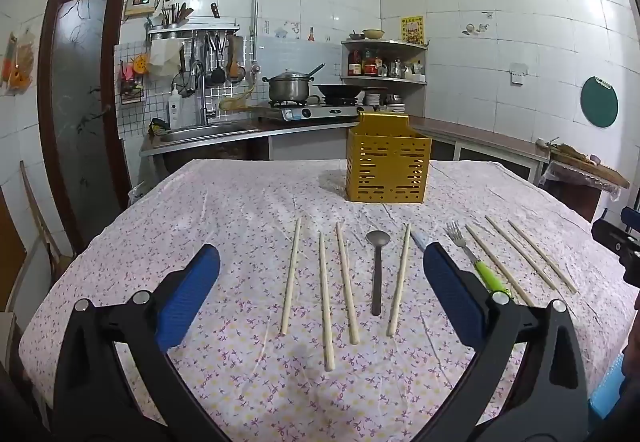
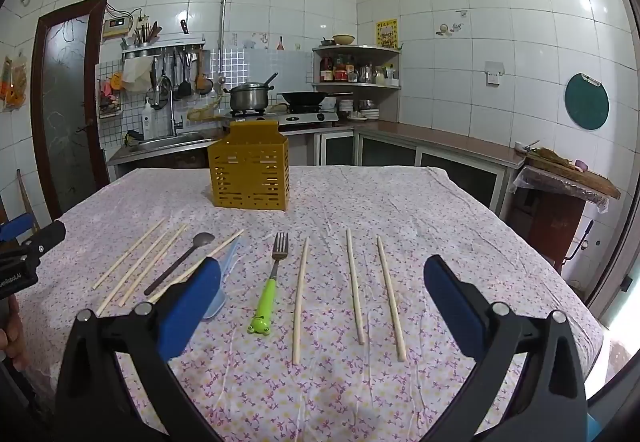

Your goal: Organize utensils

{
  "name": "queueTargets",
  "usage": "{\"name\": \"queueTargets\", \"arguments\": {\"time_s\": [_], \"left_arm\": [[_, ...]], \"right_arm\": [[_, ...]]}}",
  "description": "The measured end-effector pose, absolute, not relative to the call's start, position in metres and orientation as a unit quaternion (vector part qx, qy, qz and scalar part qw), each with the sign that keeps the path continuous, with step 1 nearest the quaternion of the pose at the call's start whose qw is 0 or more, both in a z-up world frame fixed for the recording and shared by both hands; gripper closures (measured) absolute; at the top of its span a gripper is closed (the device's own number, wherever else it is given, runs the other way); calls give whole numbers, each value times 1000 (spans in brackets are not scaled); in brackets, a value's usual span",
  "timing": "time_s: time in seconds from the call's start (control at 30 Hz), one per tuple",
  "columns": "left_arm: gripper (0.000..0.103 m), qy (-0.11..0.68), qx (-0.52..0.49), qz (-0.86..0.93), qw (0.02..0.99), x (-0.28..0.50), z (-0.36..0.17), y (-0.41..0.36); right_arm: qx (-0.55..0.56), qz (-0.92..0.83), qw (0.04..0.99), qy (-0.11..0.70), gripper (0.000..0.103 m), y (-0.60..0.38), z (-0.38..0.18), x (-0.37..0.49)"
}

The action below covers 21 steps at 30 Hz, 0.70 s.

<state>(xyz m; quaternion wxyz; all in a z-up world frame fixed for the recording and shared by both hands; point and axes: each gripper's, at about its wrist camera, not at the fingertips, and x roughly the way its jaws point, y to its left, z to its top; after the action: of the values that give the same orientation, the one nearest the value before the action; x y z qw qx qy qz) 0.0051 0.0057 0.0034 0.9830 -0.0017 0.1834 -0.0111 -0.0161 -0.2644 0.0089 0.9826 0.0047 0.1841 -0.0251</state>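
On the table's floral cloth (image 1: 240, 202), the left wrist view shows the left gripper (image 1: 320, 274) hovering with its jaws spread wide and holding nothing. Between the blue pads (image 1: 188, 294) lie four chopsticks (image 1: 291, 274) and a dark spoon (image 1: 377, 270), all pointing toward the yellow slotted utensil holder (image 1: 387, 170) standing upright farther back. A green-handled fork (image 1: 486, 274) and three more chopsticks lie to the right. In the right wrist view, the right gripper (image 2: 322, 282) is likewise fully open and empty. The fork (image 2: 272, 282) and three chopsticks (image 2: 354, 282) lie between its fingers; the holder (image 2: 250, 178) stands beyond, left of centre.
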Motion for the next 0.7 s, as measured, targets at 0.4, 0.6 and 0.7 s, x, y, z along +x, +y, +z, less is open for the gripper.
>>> {"name": "queueTargets", "arguments": {"time_s": [0.4, 0.6, 0.7], "left_arm": [[5, 176, -8, 4, 984, 8, -2, 5], [5, 180, -22, 7, 983, 14, -2, 11], [5, 181, -24, 3, 983, 16, -1, 11]], "right_arm": [[11, -28, 981, 189, 4, -265, 5, -11], [10, -29, 981, 193, 4, -266, 1, -7], [10, -29, 980, 195, 4, -265, 2, -6]]}}
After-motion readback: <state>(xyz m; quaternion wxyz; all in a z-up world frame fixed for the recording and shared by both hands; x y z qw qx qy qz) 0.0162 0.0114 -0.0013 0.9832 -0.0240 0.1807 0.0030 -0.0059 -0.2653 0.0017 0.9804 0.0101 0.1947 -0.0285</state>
